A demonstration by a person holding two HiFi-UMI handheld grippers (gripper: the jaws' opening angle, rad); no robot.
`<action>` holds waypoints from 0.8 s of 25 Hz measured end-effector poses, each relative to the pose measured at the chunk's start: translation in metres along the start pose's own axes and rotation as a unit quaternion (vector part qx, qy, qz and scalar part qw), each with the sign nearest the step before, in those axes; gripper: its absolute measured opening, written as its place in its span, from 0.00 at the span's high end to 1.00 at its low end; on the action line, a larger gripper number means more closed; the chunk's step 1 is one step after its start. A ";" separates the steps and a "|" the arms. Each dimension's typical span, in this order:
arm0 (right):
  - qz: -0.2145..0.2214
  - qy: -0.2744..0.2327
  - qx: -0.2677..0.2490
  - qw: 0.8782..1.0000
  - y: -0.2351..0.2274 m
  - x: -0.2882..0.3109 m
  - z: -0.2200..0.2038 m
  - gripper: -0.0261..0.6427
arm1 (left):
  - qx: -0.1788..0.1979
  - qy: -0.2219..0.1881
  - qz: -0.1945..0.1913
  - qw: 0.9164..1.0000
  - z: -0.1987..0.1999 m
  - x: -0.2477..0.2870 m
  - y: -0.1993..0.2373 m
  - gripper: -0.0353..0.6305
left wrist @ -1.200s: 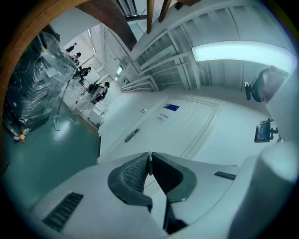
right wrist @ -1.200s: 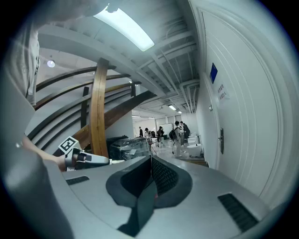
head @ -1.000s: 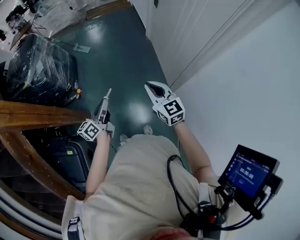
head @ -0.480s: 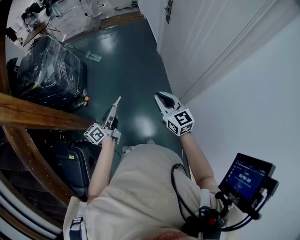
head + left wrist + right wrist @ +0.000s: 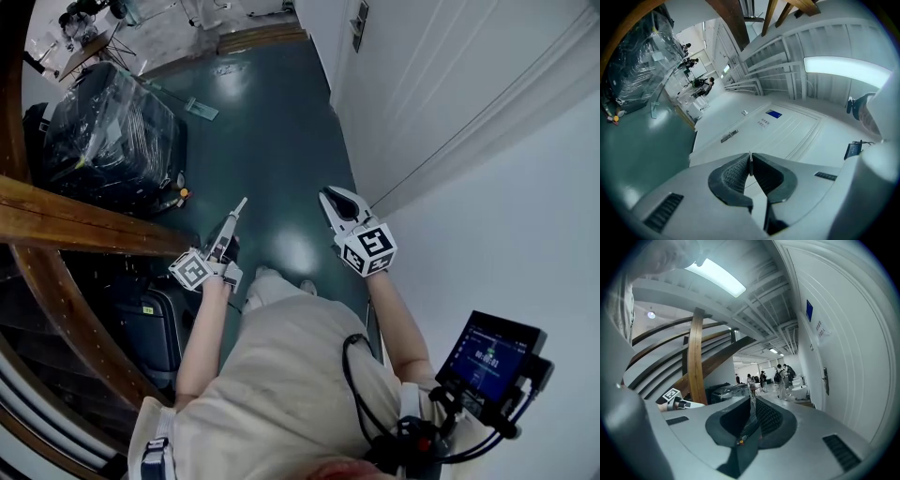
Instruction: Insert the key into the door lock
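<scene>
At the left claw (image 5: 750,157): pads pressed together on a thin pale sliver that reads as the key (image 5: 749,164) seen edge-on, its tip poking just past the pads. That claw's camera looks across at the white door (image 5: 787,131). The lock plate (image 5: 729,136) sits up-left of the claw tips, with a blue sign (image 5: 774,114) higher on the door. From the head view, the left claw is held out over the green floor (image 5: 272,122), and the right claw (image 5: 326,193) is near it on the door side, both out in front of the person's body. The lock plate is far up the door there, well apart from both claws, and neither claw touches the door. Right claw, own view: tips together, only a narrow slit lower down between the pads, and I can't make out anything gripped in it. The same view has the door running along the right edge, with people (image 5: 780,376) standing at the far end of the hall. A plastic-wrapped black load (image 5: 103,131) sits on the floor at left, with a wooden beam (image 5: 75,225) crossing in front of it. A small screen (image 5: 489,354) is mounted on the rig at the person's right side.
</scene>
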State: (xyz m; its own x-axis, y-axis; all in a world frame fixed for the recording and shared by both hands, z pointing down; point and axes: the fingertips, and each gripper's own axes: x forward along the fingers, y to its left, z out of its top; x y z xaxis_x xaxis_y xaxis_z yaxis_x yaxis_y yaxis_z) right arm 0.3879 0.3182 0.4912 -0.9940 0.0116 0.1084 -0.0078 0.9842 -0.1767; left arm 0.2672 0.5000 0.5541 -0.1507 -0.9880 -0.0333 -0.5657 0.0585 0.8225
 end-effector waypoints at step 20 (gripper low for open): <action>-0.044 0.003 0.014 0.999 -0.010 0.138 0.015 0.93 | -0.015 0.038 -0.031 0.999 0.130 0.037 0.089 0.89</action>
State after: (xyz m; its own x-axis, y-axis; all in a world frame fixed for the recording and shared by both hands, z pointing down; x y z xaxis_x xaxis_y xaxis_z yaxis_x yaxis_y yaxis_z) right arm 0.2494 0.3072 0.4928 -0.9886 -0.0744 0.1309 -0.0990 0.9762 -0.1931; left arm 0.1061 0.4874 0.5527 -0.0537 -0.9977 -0.0422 -0.5481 -0.0059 0.8364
